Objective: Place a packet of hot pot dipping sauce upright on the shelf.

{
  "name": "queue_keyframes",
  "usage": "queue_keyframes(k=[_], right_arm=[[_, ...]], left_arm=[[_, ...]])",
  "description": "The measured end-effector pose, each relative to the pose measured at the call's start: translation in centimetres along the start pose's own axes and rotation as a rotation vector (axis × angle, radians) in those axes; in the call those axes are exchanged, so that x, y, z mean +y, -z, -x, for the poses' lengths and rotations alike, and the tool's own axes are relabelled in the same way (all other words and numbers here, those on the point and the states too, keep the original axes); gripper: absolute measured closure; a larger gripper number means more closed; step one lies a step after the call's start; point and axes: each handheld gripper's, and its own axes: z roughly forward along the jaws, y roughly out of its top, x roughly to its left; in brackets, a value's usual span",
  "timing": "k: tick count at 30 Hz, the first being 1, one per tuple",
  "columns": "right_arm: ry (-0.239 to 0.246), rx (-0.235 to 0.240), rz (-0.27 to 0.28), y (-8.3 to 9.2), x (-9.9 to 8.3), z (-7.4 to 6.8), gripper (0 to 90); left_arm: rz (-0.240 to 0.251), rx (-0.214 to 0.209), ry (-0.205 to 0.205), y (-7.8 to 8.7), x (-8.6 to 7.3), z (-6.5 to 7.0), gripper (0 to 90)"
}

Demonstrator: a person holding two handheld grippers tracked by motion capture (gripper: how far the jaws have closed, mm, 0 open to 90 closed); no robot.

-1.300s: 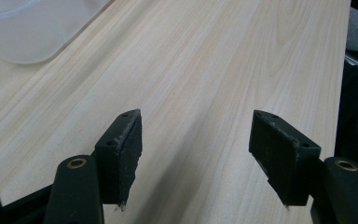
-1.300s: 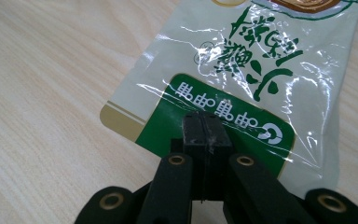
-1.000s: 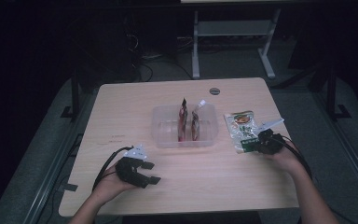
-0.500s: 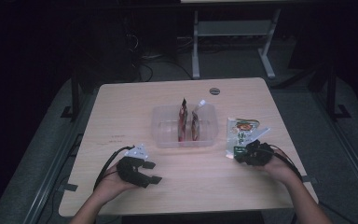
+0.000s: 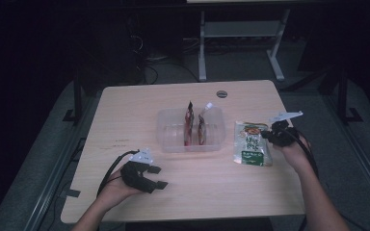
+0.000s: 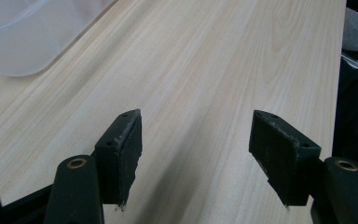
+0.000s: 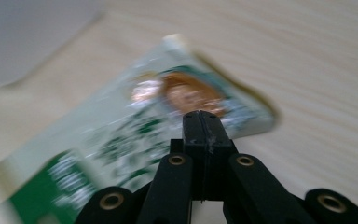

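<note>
— Where does the green and white packet (image 5: 252,143) lie?
— Flat on the wooden worktop (image 5: 139,115), just right of the clear plastic tub (image 5: 171,130), which holds two upright pouches (image 5: 195,126).
— Can you read its label?
— No. In the right gripper view the packet (image 7: 121,140) is blurred; I make out a round orange picture near one end, a green band at the other, and print too smeared to read.
— And the right tongs (image 5: 272,135)?
— Clenched, jaws pressed together with nothing between them, above the packet's edge (image 7: 202,122).
— The left tongs (image 5: 157,177)?
— Released, jaws wide apart over bare wood (image 6: 196,128), near the worktop's front, well apart from the tub (image 6: 23,32).
</note>
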Motion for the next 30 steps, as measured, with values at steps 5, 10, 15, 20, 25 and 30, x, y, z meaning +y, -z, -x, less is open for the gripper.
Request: queue_keyframes(k=[5, 10, 15, 20, 25, 30], right_arm=[[-0.107, -0.082, -0.019, -1.8, 0.8, 3.2, 90.0], [-0.135, -0.103, -0.018, -3.6, 1.2, 4.7, 90.0], [-0.132, -0.052, -0.044, -5.3, 1.8, 4.7, 90.0], [-0.06, -0.06, -0.056, -6.1, 2.6, 3.3, 90.0], [-0.137, -0.147, -0.077, -5.1, 1.9, 4.6, 90.0], [-0.163, -0.141, -0.126, -4.7, 0.8, 5.1, 90.0]], left_arm=[[-0.002, 0.003, 0.002, 0.0, 0.0, -0.1, 34.3], [-0.008, 0.003, 0.003, -0.1, -0.1, -0.1, 34.3], [-0.01, -0.001, 0.011, 0.0, -0.4, -0.2, 34.4], [-0.004, 0.003, 0.017, 0.2, -0.5, -0.2, 34.4], [-0.011, 0.006, 0.02, 0.1, -0.6, -0.3, 34.4], [-0.01, 0.005, 0.016, 0.1, -0.6, -0.3, 34.4]])
